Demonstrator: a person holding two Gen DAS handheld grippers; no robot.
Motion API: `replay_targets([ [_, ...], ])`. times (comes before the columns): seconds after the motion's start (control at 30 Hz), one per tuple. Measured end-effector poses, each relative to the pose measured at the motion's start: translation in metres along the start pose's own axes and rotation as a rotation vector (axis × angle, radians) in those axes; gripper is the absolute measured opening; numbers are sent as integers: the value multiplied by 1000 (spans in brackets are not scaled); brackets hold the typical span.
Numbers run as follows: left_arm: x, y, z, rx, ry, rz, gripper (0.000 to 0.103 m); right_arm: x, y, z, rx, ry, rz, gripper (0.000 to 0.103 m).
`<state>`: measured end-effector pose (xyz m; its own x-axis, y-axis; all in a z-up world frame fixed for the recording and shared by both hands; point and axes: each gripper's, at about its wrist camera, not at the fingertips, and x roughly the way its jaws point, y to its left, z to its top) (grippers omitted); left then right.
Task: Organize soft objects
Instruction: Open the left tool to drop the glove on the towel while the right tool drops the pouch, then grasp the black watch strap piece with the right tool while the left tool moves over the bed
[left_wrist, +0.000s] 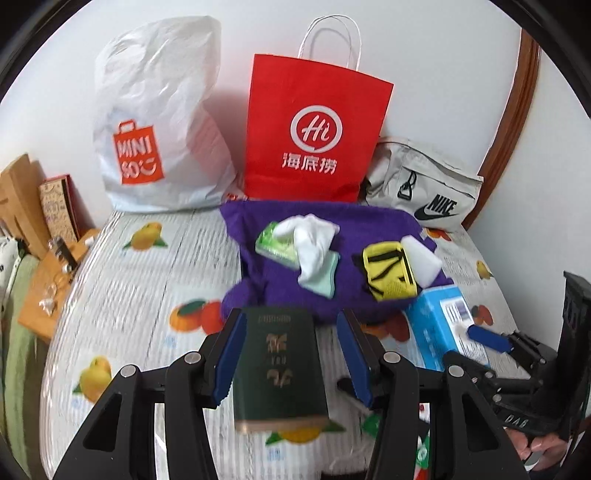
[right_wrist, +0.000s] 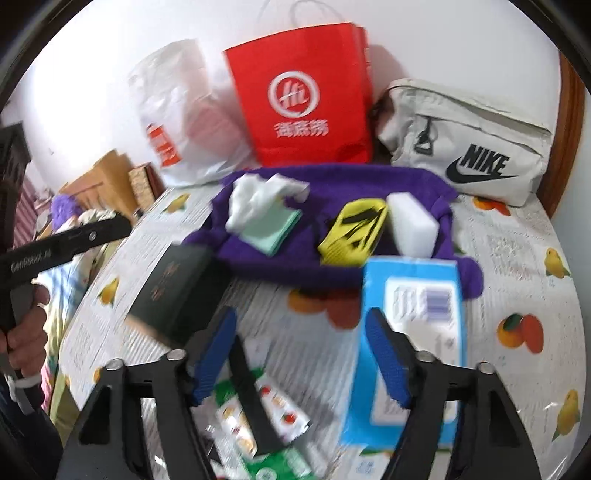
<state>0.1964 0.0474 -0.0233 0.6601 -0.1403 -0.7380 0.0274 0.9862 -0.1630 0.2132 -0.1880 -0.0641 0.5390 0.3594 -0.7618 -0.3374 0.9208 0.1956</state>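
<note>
Little seems sorted: socks (left_wrist: 314, 240) and sponge (left_wrist: 421, 262) lie on the purple cloth (left_wrist: 295, 295). Both grippers gape; the left gripper (left_wrist: 291, 354) straddles a green book (left_wrist: 279, 369), perhaps touching one pad, and the right gripper (right_wrist: 299, 354) holds nothing.

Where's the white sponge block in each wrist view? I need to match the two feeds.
Left wrist: right of centre, on the purple cloth, beside the yellow item: sponge.
Right wrist: upper centre-right, same spot: sponge.
Shared landmark: red bag behind.
</note>
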Motion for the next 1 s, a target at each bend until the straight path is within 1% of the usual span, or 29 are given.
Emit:
replay_targets([
  [0.07, -2, 1, -11, 16, 13, 0, 49, 1, 9, -12, -26, 15, 11, 55],
  [0.17, -5, 3, -25, 12, 27, 3, 49, 3, 18, -27, -47, 39, 20, 49],
  [0.23, -6, 5, -34, 8, 36, -2, 49, 4, 22, -34, -55, 46, 31, 47],
  [0.4, -3, 13, -53, -11, 63, -3, 49, 14, 29, -48, -67, 72, 41, 47],
  [0.5, -1, 19, -63, -22, 75, -5, 49, 24, 34, -54, -91, 93, 41, 44],
  [0.57, 1, 23, -68, -34, 81, -10, 49, 32, 39, -56, -113, 114, 34, 40],
  [0.73, 4, 31, -76, -58, 94, -24, 49, 58, 46, -58, -134, 170, 2, 38],
  [0.77, 5, 33, -77, -69, 100, -24, 49, 60, 47, -59, -133, 173, 6, 36],
  [0.8, 5, 34, -78, -70, 101, -23, 49, 60, 48, -59, -131, 168, 5, 32],
  [0.83, 5, 36, -79, -73, 100, -25, 49, 59, 49, -59, -129, 165, 9, 25],
  [0.87, 4, 38, -79, -77, 99, -27, 49, 56, 50, -58, -129, 171, 21, 22],
  [0.93, 3, 41, -80, -87, 94, -32, 49, 46, 54, -57, -141, 162, 30, 21],
  [1.0, 2, 45, -80, -96, 89, -40, 49, 43, 58, -58, -157, 176, 45, 21],
])
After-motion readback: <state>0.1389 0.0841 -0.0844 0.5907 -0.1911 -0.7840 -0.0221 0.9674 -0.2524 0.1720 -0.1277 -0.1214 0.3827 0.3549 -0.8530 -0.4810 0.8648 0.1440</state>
